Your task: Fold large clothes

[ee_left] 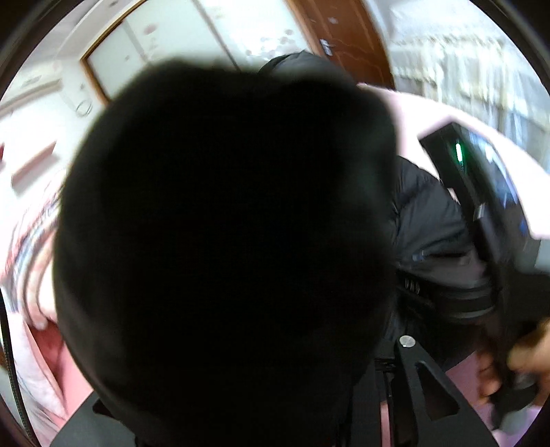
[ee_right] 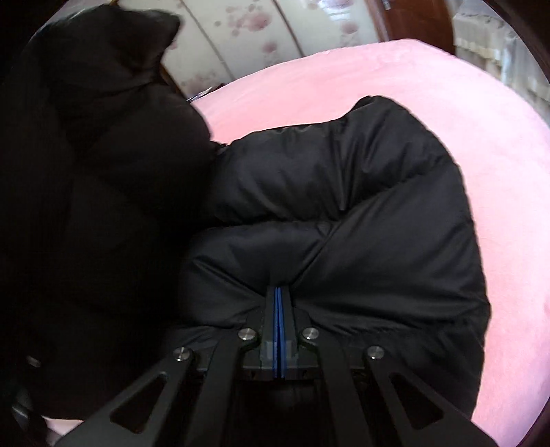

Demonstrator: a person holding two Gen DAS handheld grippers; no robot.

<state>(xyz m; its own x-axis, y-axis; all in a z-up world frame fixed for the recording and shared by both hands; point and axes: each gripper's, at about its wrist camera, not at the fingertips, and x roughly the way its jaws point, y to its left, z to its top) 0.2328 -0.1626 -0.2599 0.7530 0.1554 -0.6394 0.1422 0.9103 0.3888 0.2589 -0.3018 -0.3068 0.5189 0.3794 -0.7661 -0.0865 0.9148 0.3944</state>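
A black puffer jacket [ee_right: 343,206] lies bunched on the pink bed sheet [ee_right: 395,75]. My right gripper [ee_right: 278,292] is shut on a fold of it, with the blue pads pressed together on the fabric. A lifted part of the jacket [ee_right: 86,172] hangs dark at the left. In the left wrist view the black jacket [ee_left: 223,223] fills the middle and hides my left gripper's fingers; only its linkage [ee_left: 422,378] shows at the bottom. The right gripper's body [ee_left: 474,192], with a green light, is at the right, held by a hand [ee_left: 526,347].
A wardrobe with floral sliding doors [ee_right: 240,27] stands behind the bed. A brown door [ee_left: 347,37] and a pale curtain [ee_left: 464,58] are at the far side. Patterned pink bedding [ee_left: 31,240] lies at the left.
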